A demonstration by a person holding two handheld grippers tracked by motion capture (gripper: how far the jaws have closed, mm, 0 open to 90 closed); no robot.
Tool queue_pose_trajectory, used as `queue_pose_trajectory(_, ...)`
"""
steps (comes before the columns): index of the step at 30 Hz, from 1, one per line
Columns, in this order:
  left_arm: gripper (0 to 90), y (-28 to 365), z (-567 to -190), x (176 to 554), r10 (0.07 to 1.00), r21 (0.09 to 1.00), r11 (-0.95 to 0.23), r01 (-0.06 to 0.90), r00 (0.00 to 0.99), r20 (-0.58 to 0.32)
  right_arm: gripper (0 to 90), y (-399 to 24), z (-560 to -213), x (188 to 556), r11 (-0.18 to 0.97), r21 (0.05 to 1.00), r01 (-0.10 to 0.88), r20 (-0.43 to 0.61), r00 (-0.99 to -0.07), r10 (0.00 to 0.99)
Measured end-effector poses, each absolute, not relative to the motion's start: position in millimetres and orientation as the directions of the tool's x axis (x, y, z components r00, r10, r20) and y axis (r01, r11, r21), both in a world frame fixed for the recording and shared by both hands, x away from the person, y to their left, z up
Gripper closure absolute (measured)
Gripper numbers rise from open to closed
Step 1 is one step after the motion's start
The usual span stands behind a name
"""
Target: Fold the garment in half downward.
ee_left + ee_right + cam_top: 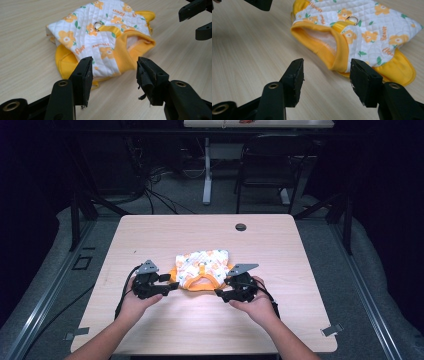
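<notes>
Small floral pet vest (202, 269) lies mid-desk (150, 235), untouched betw. left tool (172, 286) & right tool (218, 292), both w/ jaws apart, empty; looks like nothing gripped yet, handling all left.

I'm seeing my left gripper (172, 285) and right gripper (220, 293) showing up all black, each wearing a grey three-cornered plate and trailing a black cable. Brass-coloured eyelets are glinting on the jaw arms; the pads are looking frayed. My forearms are showing no sleeves.
</notes>
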State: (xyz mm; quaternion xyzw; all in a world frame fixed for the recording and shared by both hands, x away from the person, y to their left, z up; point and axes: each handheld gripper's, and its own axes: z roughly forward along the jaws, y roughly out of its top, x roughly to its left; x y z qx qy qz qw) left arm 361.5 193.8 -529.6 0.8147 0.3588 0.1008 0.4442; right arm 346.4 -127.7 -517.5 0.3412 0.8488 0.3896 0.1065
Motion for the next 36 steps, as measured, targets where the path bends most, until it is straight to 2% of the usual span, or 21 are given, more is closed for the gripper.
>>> queue_pose_trajectory(12, 45.3, 209.4, -552.0, 334.9, 0.668, 0.776, -0.372, 0.509, 0.727, -0.156, 42.5, -133.8, -544.8, 315.5, 0.530, 0.695, 0.486, 0.035, -0.759, 0.650)
queue_pose_trajectory(25, 44.9, 223.7, -574.1, 332.5, 0.702, 0.771, -0.379, 0.512, 0.702, -0.121, 43.0, -138.4, -567.8, 313.1, 0.516, 0.701, 0.493, 0.026, -0.740, 0.672)
queue_pose_trajectory(31, 44.9, 221.6, -575.2, 329.4, 0.699, 0.788, -0.385, 0.480, 0.709, -0.090, 44.1, -137.3, -574.1, 312.6, 0.502, 0.714, 0.489, 0.035, -0.740, 0.672)
queue_pose_trajectory(35, 44.5, 220.8, -573.4, 327.9, 0.701, 0.807, -0.394, 0.439, 0.711, -0.045, 44.3, -135.6, -573.8, 310.7, 0.521, 0.727, 0.447, -0.013, -0.750, 0.661)
queue_pose_trajectory(36, 44.6, 220.1, -573.3, 327.7, 0.706, 0.814, -0.392, 0.428, 0.707, -0.032, 43.8, -134.6, -573.6, 309.5, 0.532, 0.740, 0.411, -0.059, -0.749, 0.660)
